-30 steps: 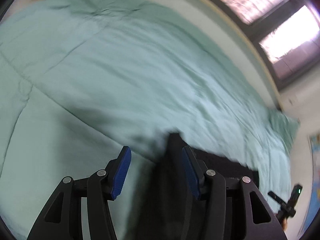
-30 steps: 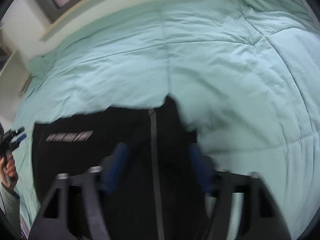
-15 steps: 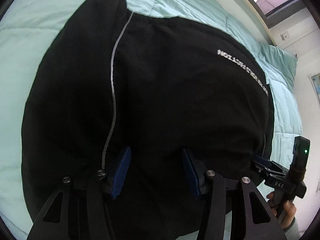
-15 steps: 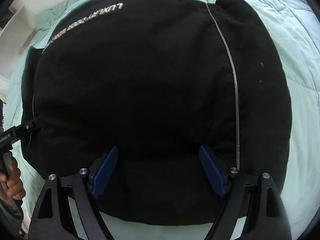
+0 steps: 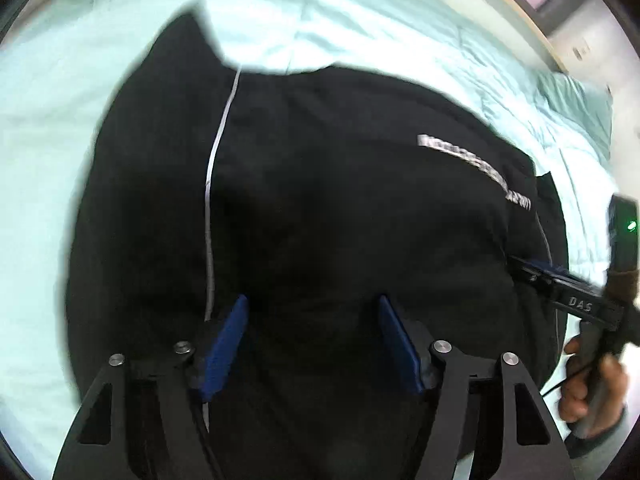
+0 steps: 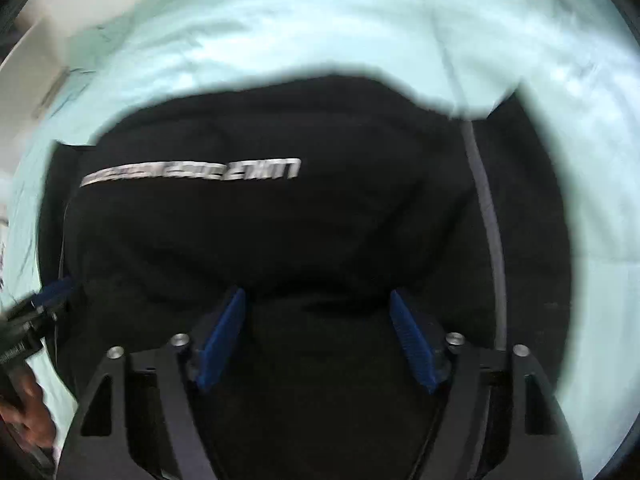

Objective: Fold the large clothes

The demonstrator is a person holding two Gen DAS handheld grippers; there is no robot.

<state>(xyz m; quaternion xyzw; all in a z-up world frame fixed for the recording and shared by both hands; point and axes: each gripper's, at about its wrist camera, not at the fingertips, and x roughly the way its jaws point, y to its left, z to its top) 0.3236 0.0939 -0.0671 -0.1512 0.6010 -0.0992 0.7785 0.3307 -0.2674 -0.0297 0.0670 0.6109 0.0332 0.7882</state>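
Now black garment (image 5: 340, 220) flat, stripe running away.

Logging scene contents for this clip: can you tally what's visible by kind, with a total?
Black garments: 1, the black garment with white lettering and pale piping.
Mint green quilts: 1, the quilt under it.
Handheld grippers: 2, the left gripper and the right gripper, both open above the cloth.
Total: 4

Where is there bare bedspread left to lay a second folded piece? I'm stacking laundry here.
Bare green bedspread lies beyond the black garment's far edge, toward the window wall, and along its striped side. The near middle is crowded: the garment lies under both open grippers.
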